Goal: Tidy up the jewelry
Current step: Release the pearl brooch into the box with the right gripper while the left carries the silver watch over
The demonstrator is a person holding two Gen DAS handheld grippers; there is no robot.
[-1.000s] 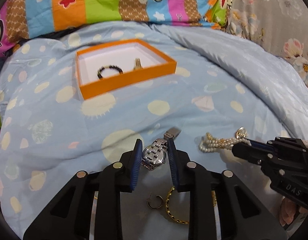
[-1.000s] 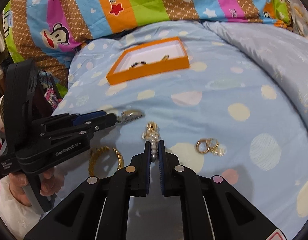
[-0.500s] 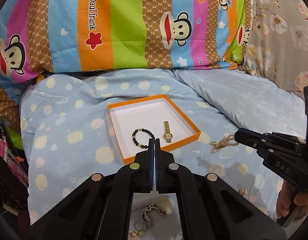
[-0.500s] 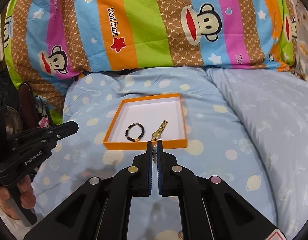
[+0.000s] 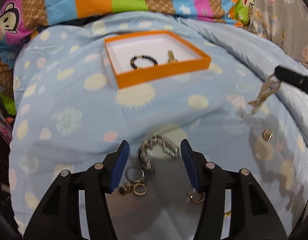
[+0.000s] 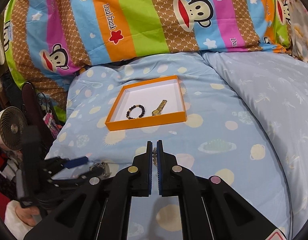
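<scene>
Reopened left claw (image 5: pixel 155 156) now straddles silver watch (image 5: pixel 156 152).

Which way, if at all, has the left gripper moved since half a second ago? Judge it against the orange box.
Yes. The left gripper has dropped down and back from the orange box; it now hangs open over the silver watch.

The orange box (image 6: pixel 149 123) has a white floor; in it lie a black bead bracelet (image 6: pixel 136 111) and a gold watch (image 6: pixel 159 108). The quilt (image 6: pixel 214 132) is pale blue with cream and pink dots. The pillow (image 6: pixel 146 18) has bright stripes with cartoon monkeys. Both grippers are black with blue pads (image 5: pixel 122 166). A silver watch (image 5: pixel 154 153) lies near the quilt's front edge.
</scene>
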